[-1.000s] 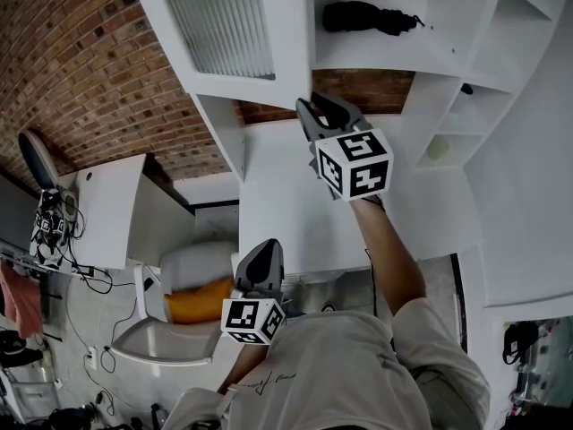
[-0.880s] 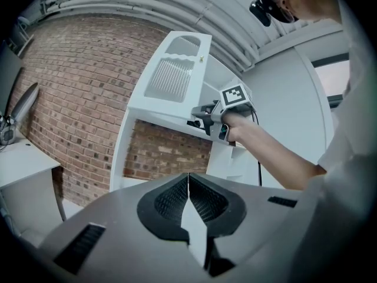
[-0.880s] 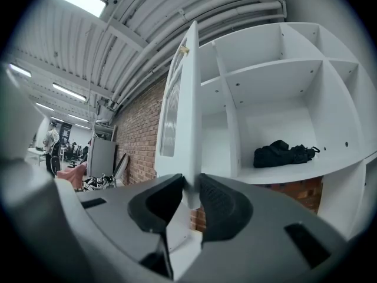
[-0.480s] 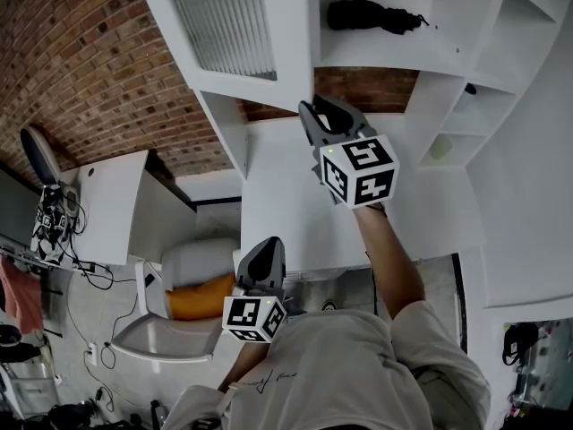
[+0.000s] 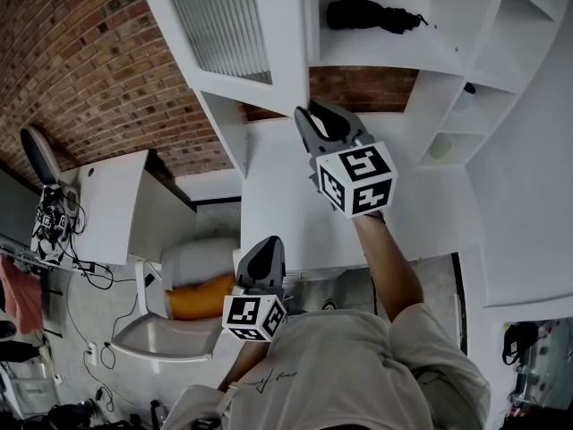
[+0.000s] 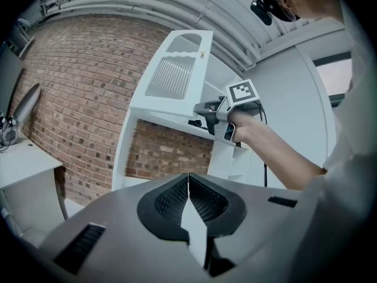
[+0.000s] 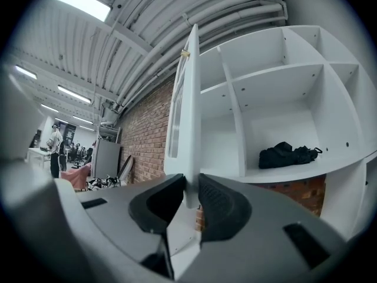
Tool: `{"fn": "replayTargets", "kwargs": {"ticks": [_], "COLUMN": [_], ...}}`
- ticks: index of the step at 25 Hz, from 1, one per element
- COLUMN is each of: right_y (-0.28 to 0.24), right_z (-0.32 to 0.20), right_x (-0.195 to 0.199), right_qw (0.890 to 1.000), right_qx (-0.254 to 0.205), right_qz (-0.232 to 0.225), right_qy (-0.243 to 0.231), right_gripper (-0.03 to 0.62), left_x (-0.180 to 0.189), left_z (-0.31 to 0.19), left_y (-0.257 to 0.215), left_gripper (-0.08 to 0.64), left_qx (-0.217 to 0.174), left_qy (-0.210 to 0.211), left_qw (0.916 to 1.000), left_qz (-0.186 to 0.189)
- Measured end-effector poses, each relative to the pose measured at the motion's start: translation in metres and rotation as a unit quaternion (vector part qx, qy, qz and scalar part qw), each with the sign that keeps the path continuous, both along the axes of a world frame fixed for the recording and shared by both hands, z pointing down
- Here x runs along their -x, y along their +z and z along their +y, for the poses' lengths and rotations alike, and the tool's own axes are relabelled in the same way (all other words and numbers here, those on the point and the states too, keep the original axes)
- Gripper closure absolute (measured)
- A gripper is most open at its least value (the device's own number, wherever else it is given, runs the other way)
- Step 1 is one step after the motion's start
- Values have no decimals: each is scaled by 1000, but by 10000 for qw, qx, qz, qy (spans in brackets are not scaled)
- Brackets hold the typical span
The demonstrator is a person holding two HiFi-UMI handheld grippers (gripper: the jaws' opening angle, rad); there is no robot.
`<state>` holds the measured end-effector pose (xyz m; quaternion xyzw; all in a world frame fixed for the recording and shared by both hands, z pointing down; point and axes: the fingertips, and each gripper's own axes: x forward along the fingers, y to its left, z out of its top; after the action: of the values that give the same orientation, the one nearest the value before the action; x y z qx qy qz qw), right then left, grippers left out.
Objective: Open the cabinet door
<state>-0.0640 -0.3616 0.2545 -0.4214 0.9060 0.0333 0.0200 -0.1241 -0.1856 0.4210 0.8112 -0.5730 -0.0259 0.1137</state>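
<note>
The white cabinet door (image 5: 224,25) with a ribbed glass panel stands swung out from the shelf unit; it shows edge-on in the right gripper view (image 7: 189,99) and from the side in the left gripper view (image 6: 177,69). My right gripper (image 5: 313,112) is raised to the door's lower free edge. Its jaws (image 7: 191,193) have just been closing, and the pads press on that edge from both sides. My left gripper (image 5: 267,243) hangs low near my body, well away from the cabinet, its jaws (image 6: 188,178) shut with nothing between them. It looks up at the right gripper (image 6: 201,109).
A black bag (image 5: 367,16) lies on the open shelf behind the door. Open white shelf compartments (image 5: 448,133) lie to the right. A brick wall (image 5: 81,70) runs to the left. Below left are a white desk (image 5: 107,204) and a chair with an orange cushion (image 5: 197,300).
The right gripper has shifted only slightly at the door's lower edge, and the door stands about as before. The left gripper has not moved.
</note>
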Motion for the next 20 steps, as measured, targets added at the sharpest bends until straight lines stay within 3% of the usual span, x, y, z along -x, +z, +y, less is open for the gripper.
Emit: {"fn": "replayTargets", "kwargs": {"ticks": [20], "right_y": [0], "right_z": [29], "right_x": [14], "right_qw": [9990], "right_qx": [-99], "right_qz": [-7], "right_qy": [-435], "right_gripper": [520], "left_x": [-2], "left_z": [3], "left_y": [0], "left_gripper": [543], "left_qx": [3], "left_qy": [-103], "left_qw": [9999], "left_qz": [29]}}
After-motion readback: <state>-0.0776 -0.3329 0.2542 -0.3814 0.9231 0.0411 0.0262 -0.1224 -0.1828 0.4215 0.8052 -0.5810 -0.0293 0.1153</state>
